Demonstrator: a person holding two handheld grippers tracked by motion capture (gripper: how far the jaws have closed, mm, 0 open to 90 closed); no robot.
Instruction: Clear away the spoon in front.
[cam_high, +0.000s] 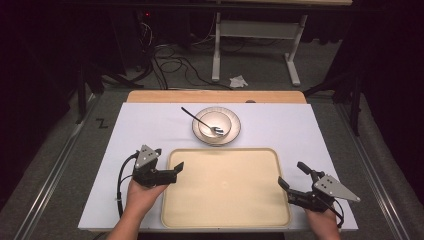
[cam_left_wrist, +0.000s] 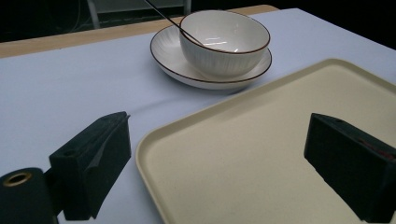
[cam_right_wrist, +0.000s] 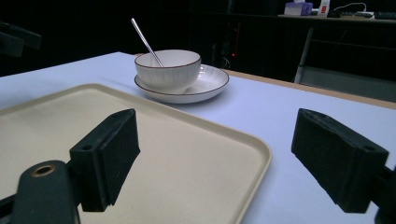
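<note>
from the high view, the left hand-held gripper (cam_high: 176, 169) gapes at the cream tray's (cam_high: 226, 220) left rim, the right hand-held gripper (cam_high: 291, 176) gapes at its right rim, both holding nothing; bowl (cam_high: 221, 120), plate (cam_high: 235, 134) and spoon (cam_high: 196, 119) sit beyond on the white tabletop (cam_high: 145, 125)

left gripper view: jaws straddle the tray's corner (cam_left_wrist: 154, 140)

right gripper view: jaws straddle the tray's edge (cam_right_wrist: 261, 154), bare tabletop beside it

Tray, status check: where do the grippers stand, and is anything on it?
Left gripper open, jaws astride tray left rim. Right gripper open at right rim. Tray bare. Bowl with fork on plate behind it.
</note>
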